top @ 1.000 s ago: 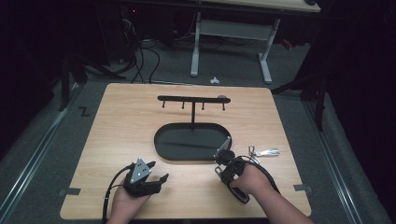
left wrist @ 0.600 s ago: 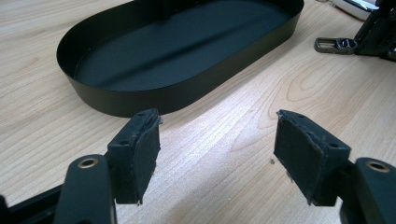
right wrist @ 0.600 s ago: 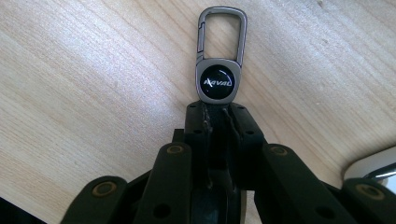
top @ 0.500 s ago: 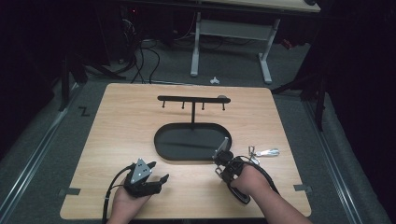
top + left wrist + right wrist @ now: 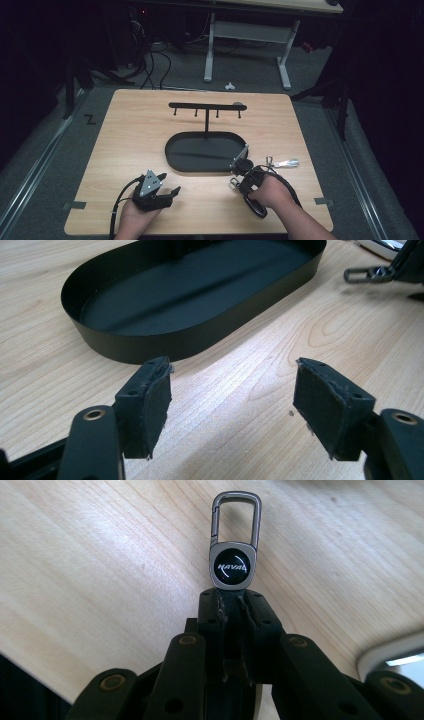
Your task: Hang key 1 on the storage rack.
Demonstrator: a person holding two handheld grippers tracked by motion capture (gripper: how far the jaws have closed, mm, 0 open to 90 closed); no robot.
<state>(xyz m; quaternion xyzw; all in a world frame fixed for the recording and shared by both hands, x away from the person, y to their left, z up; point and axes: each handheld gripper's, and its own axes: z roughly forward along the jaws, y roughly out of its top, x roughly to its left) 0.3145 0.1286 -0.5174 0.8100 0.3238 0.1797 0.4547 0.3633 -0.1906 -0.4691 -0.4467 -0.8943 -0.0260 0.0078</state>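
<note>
1. The right gripper [image 5: 231,597] has its two black padded fingers [image 5: 260,611] clenched on the black strap of a key fob: a dark grey metal keychain [image 5: 233,555] with a round black badge lettered in white and a slim carabiner clip at its far end. The jaws have just been closing, and the strap sits pinched between the pads.
2. In the right gripper view the keychain sticks straight out past the fingertips, the clip farthest from the gripper, with the pale wooden worktop [image 5: 100,555] behind it.
3. In the high view the right gripper [image 5: 242,164] is in the person's right hand [image 5: 270,192], near the front right part of the worktop [image 5: 125,130], just beside the right end of the black oval metal tray [image 5: 172,157].
4. A silvery object [image 5: 286,163] lies on the wood just right of that gripper; what it is cannot be told from above.
5. The black tray forms the base of a stand: a thin post rises from it to a black horizontal bar with small hooks [image 5: 207,106].
6. The left gripper [image 5: 232,405] has its fingers [image 5: 150,407] released, wide apart, with only bare wood between them. It rests low over the worktop, pointing toward the tray's near wall [image 5: 165,347].
7. In the high view the left gripper [image 5: 170,192] sits in the left hand [image 5: 140,212] at the front left, well apart from the keychain.
</note>
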